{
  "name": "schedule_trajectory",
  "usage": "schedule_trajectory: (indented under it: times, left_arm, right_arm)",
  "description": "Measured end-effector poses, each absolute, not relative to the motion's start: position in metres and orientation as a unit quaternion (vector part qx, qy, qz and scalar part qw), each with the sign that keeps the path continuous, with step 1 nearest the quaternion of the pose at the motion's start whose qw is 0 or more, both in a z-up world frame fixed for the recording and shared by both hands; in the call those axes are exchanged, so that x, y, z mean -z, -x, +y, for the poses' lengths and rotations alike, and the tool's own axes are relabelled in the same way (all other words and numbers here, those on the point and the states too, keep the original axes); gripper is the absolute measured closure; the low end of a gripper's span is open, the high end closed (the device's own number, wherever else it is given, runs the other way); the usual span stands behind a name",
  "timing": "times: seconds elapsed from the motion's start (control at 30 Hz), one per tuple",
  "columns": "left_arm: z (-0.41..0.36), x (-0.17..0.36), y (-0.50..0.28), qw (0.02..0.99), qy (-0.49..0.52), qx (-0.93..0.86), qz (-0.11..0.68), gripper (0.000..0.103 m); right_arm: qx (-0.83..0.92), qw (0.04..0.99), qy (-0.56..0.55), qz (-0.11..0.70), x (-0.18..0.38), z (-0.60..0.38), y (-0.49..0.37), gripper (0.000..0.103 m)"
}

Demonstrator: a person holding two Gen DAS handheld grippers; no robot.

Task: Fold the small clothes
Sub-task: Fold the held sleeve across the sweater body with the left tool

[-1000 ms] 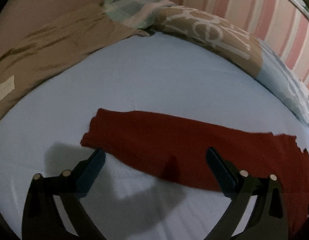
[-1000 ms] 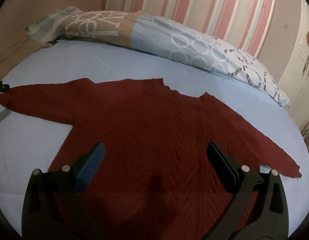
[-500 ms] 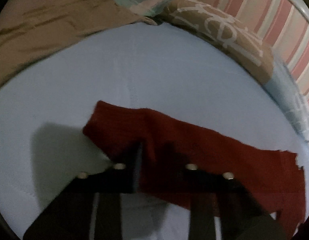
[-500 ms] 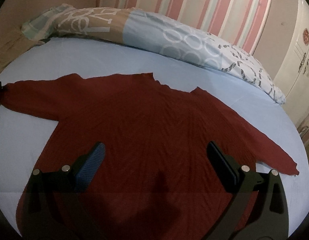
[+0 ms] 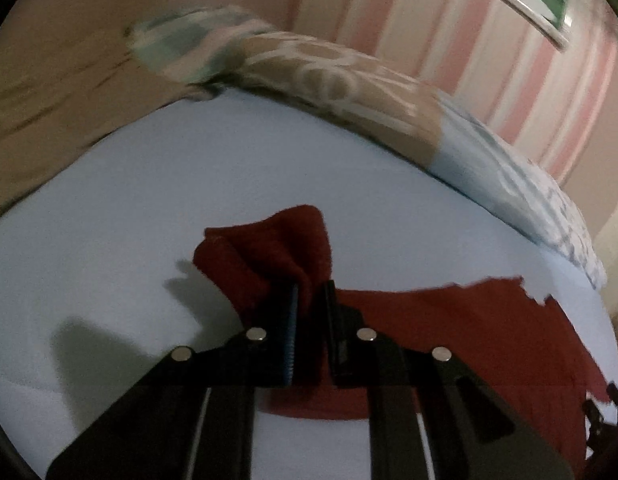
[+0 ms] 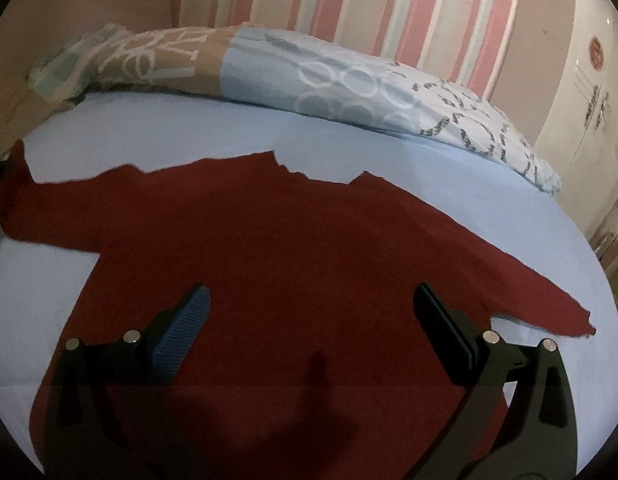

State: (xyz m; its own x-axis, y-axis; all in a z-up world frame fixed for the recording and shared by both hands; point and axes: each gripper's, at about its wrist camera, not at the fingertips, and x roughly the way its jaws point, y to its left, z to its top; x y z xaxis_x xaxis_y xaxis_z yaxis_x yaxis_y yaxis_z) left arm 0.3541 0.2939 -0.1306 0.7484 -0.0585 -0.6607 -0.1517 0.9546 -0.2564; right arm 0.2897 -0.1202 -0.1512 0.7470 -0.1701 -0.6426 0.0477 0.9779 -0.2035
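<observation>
A dark red sweater (image 6: 293,248) lies spread flat on a bed covered by a light blue sheet (image 6: 169,128), front of the body toward the cameras and the neckline toward the far side. One sleeve runs out to the right and ends near the edge of the sheet. The other sleeve (image 5: 269,248) reaches to the left.

The left tongs (image 5: 311,292) are closed on that left sleeve near its cuff. The cloth is bunched between the two pads and its end stands up in a crumpled fold above them, raised off the sheet, while the remainder of the sleeve trails down to the right and joins the body of the sweater. A shadow of the tongs falls on the sheet to the left.

The right tongs (image 6: 309,304) are spread wide over the lower middle of the sweater's body, with nothing held between the pads; whether the tips touch the cloth cannot be told.

Along the far side of the bed lies a patterned duvet (image 6: 309,76) in tan, pale blue and white, rolled against a wall with pink and cream stripes (image 6: 349,8). A tan blanket (image 5: 49,92) lies at the far left of the bed.
</observation>
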Motion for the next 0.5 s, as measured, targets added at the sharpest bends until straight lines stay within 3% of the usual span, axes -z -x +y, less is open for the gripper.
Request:
schedule_trajectory:
  times: [0.5]
  left_arm:
    - [0.056,0.12,-0.383,0.921,0.037,0.095,0.375,0.091]
  right_arm:
    - [0.089,0.928,0.044,0.359,0.134,-0.202,-0.299,0.003]
